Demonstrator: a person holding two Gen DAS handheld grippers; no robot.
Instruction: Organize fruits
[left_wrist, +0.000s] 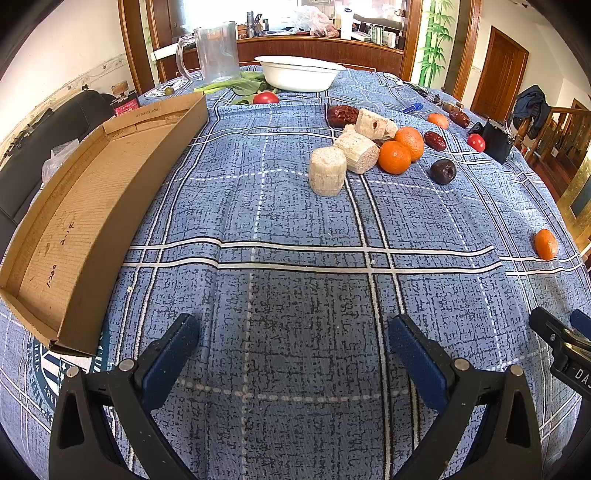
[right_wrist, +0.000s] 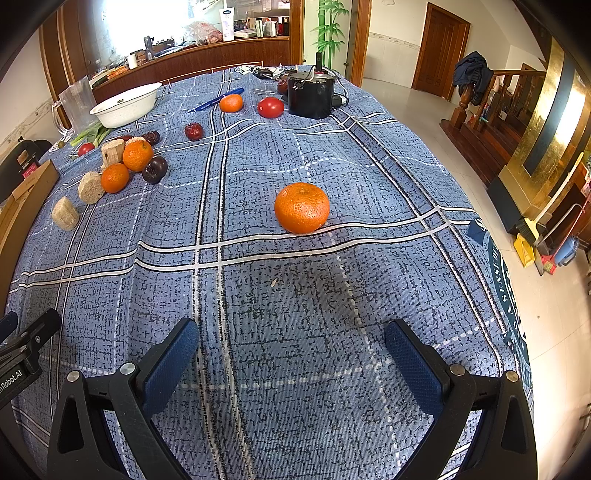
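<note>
My left gripper (left_wrist: 293, 332) is open and empty above the blue plaid tablecloth, with an empty cardboard tray (left_wrist: 74, 206) to its left. Ahead lie two tangerines (left_wrist: 394, 157), a dark plum (left_wrist: 443, 171), red dates (left_wrist: 434, 140), tomatoes (left_wrist: 265, 98) and pale sugarcane chunks (left_wrist: 327, 171). My right gripper (right_wrist: 291, 339) is open and empty, with a lone tangerine (right_wrist: 301, 208) just ahead of it. That tangerine also shows in the left wrist view (left_wrist: 545, 244). The fruit cluster (right_wrist: 136, 155) sits far left in the right wrist view.
A white bowl (left_wrist: 299, 74), a clear pitcher (left_wrist: 216, 51) and green leaves (left_wrist: 243, 86) stand at the table's far end. A black device (right_wrist: 311, 94) with cables and a blue pen (right_wrist: 218, 99) lie at the far right. The table edge drops to the floor on the right.
</note>
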